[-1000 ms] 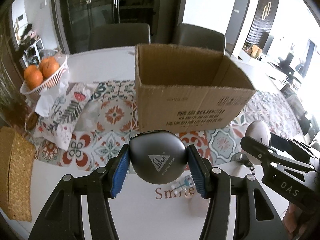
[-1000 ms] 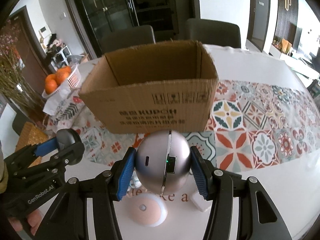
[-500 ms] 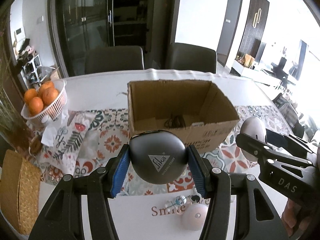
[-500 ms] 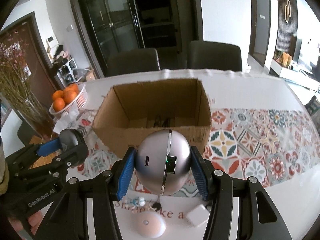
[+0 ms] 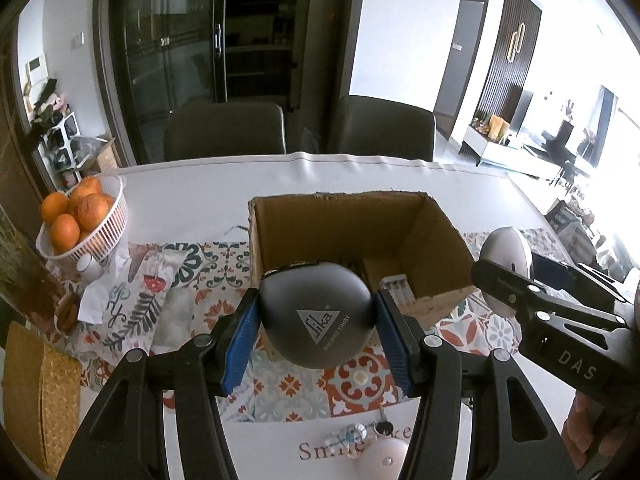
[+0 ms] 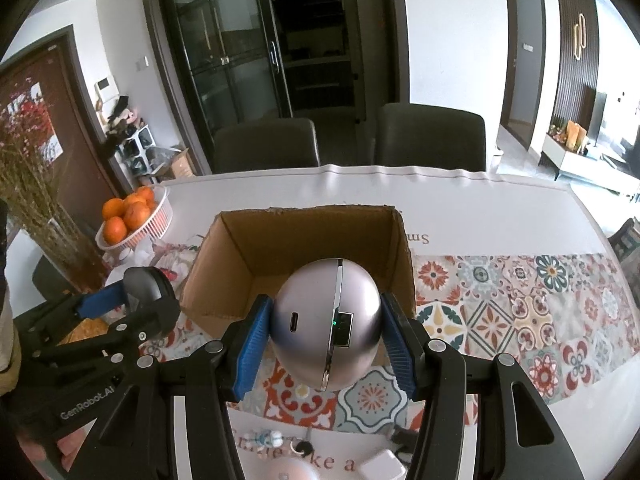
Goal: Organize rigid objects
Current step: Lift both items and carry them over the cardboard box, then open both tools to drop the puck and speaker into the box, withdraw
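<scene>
White table point(image 5: 192, 208) bears patterned runner point(image 6: 520, 300), cardboard box point(image 6: 304, 240), orange basket point(image 5: 92, 236).

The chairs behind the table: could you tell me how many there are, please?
2. The left chair and the right chair stand side by side at the far edge of the table, beyond the cardboard box. Others may be out of view.

The cardboard box point(image 6: 308, 264) is open-topped; its near wall stands in front, and a small item point(image 5: 394, 288) occupies its floor.
</scene>
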The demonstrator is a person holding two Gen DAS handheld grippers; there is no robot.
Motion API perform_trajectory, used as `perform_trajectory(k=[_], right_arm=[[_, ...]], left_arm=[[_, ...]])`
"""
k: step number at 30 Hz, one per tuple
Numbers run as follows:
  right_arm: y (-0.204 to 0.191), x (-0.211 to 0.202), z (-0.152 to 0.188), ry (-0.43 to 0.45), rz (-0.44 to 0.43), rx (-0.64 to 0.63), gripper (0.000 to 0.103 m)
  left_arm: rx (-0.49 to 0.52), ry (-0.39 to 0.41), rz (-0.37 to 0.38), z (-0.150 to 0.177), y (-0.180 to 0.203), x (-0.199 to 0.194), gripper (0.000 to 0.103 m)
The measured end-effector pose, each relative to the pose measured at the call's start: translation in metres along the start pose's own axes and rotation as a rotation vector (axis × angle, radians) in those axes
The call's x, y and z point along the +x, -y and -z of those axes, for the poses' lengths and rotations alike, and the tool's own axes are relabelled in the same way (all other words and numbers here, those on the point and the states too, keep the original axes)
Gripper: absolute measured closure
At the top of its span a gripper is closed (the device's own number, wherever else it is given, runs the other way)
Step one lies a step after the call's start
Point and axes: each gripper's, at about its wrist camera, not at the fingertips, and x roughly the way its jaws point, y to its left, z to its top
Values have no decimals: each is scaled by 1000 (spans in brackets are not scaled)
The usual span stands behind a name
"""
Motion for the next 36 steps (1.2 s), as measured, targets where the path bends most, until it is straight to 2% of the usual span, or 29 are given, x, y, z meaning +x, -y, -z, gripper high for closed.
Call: perform_trajectory(k=[19,31,36], right_arm=[[21,51,-30,-85,-18,50,48],[27,73,-29,-147,-21,68,48],[29,72,-26,-150,-29,80,45]], left_arm=[[-11,-66,-29,-39,-2,49,47],[-21,-129,-18,-37,-2,69,47],[-4,-108,-30,-37,2,62,44]])
